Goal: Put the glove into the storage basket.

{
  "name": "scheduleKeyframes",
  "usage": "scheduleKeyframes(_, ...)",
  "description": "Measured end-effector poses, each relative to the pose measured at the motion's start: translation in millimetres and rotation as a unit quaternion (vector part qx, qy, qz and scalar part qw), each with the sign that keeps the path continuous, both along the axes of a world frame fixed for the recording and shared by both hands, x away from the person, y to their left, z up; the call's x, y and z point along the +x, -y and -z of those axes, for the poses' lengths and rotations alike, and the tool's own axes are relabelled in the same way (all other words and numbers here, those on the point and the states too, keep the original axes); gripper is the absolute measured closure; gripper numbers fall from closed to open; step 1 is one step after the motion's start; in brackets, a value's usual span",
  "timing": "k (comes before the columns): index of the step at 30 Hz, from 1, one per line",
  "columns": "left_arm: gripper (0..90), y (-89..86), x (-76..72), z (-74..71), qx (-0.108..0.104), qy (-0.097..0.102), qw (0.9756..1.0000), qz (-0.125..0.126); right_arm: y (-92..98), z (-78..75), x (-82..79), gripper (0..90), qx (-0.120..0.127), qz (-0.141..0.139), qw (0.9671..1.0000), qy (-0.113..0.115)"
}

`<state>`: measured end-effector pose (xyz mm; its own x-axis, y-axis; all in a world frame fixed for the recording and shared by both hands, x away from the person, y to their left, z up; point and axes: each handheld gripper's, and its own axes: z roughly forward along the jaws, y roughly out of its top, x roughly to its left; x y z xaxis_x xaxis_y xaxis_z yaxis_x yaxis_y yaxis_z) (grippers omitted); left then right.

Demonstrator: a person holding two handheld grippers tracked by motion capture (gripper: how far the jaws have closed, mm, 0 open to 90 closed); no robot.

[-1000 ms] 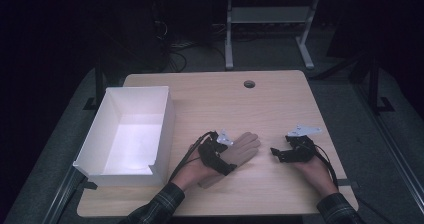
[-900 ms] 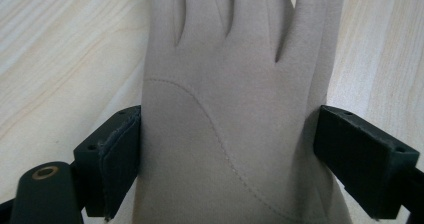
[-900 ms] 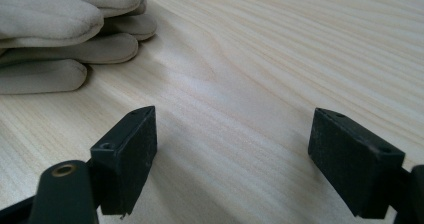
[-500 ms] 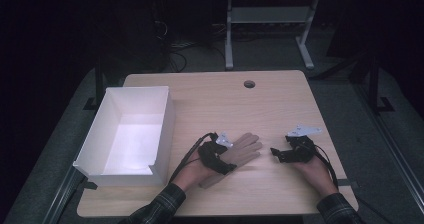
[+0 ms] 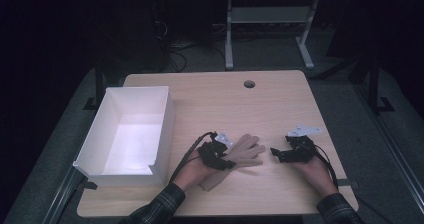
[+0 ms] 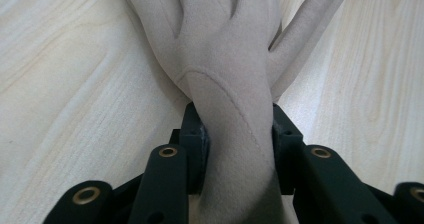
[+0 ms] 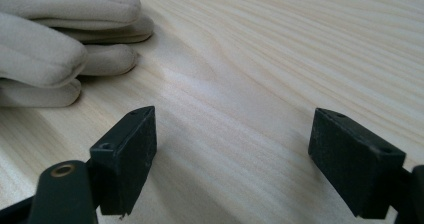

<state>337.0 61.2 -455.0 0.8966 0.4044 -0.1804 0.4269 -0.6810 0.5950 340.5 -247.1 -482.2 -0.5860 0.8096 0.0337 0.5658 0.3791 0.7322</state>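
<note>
The beige fabric glove [image 5: 240,156] lies flat on the light wooden table [image 5: 225,104], in the lower centre of the high view, its fingers pointing toward the right of the frame. The left gripper [image 5: 220,158] sits over the glove's cuff end; its jaws have just been closing and now press the narrow wrist section [image 6: 235,134] from both sides. The right gripper [image 5: 280,153] rests at lower right, just beside the glove's fingertips [image 7: 60,54], jaws spread wide with bare table between them. A white rectangular open box [image 5: 130,134] stands at the table's left.
</note>
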Motion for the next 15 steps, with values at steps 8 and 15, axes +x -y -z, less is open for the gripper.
scheduleKeyframes(8,68.8,-2.1,1.8,-16.0,-0.017,-0.007,0.9998,-0.007,-0.1,-0.1,-0.3,18.7,0.0,0.004,1.0,-0.001)
scheduleKeyframes(15,68.8,-9.3,7.1,-45.2,-0.041,-0.015,0.9984,-0.035,-0.1,0.0,-0.2,18.7,0.0,0.003,1.0,-0.001)
